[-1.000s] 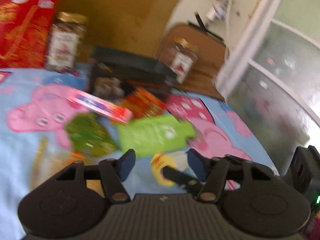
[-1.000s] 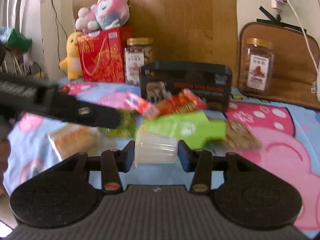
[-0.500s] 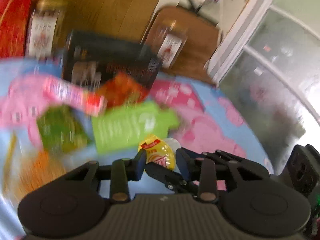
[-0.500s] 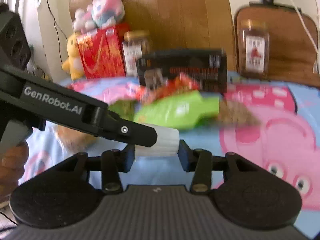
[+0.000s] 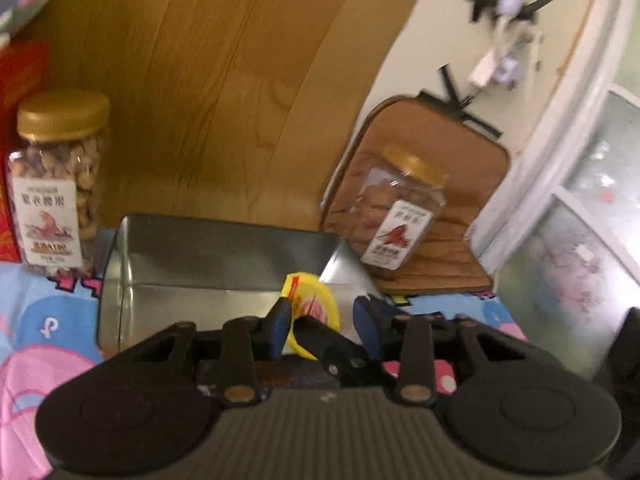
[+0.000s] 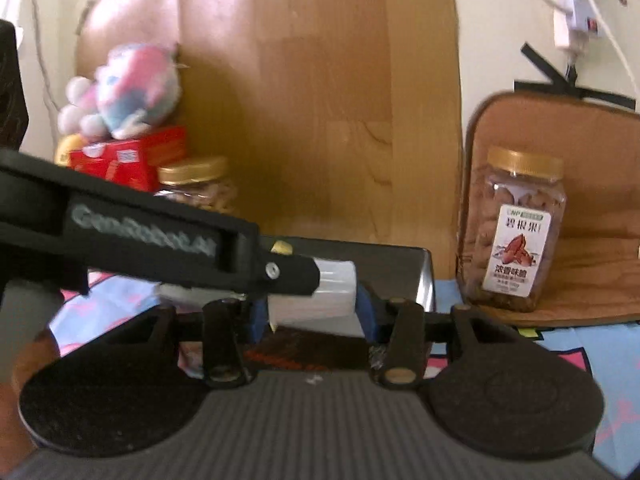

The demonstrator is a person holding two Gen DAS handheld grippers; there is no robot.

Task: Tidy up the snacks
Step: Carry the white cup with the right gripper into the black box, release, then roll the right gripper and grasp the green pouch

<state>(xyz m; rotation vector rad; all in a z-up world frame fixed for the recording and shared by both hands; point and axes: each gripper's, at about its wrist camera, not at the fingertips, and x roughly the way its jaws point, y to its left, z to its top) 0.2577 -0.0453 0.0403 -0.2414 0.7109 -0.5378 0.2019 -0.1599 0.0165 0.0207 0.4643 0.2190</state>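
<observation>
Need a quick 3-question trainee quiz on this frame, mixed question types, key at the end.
1. Fill in: the right gripper is shut on a ___.
2. True or false: the metal tin behind the grippers has its lid on.
3. Count: how many gold-lidded nut jars show in the right wrist view?

Key
1. plastic cup, a pale one lying sideways between the blue pads.
2. False: the tin is open and its shiny inner walls show.
3. Two: one jar stands on the right against the brown cushion, and the other jar is on the left beside the red box.
</observation>
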